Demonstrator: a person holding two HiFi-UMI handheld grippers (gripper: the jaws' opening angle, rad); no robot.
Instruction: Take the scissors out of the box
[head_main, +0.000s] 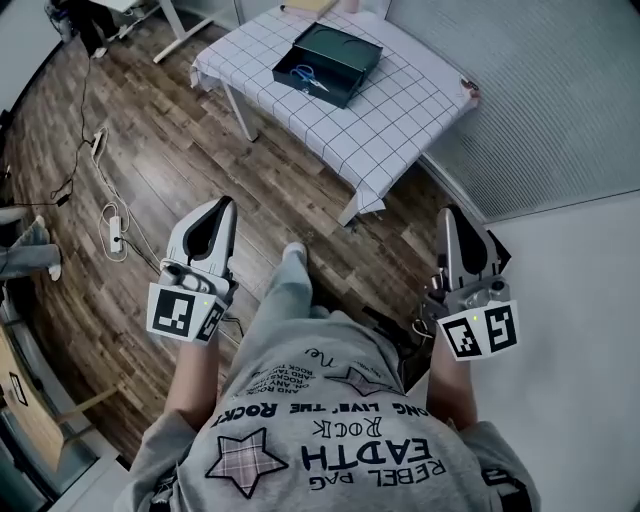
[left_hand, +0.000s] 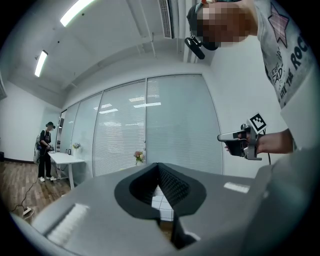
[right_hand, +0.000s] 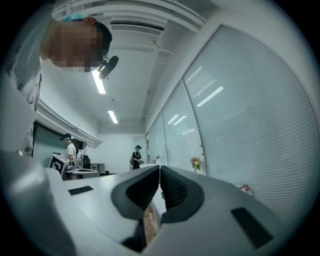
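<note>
A dark green open box (head_main: 328, 62) lies on a table with a white checked cloth (head_main: 400, 110), far ahead in the head view. Blue-handled scissors (head_main: 308, 76) rest inside it, at its left end. My left gripper (head_main: 224, 204) is held near my waist, well short of the table, its jaws shut with nothing between them. My right gripper (head_main: 453, 215) is level with it on the other side, also shut and empty. In the left gripper view my left gripper (left_hand: 159, 166) points at the glass wall; my right gripper (left_hand: 222, 137) shows at the right there.
Wooden floor lies between me and the table. Cables and a power strip (head_main: 115, 232) run across the floor at the left. A glass wall with blinds (left_hand: 150, 125) and a white wall stand at the right. People stand far off (left_hand: 46, 150) (right_hand: 136, 156).
</note>
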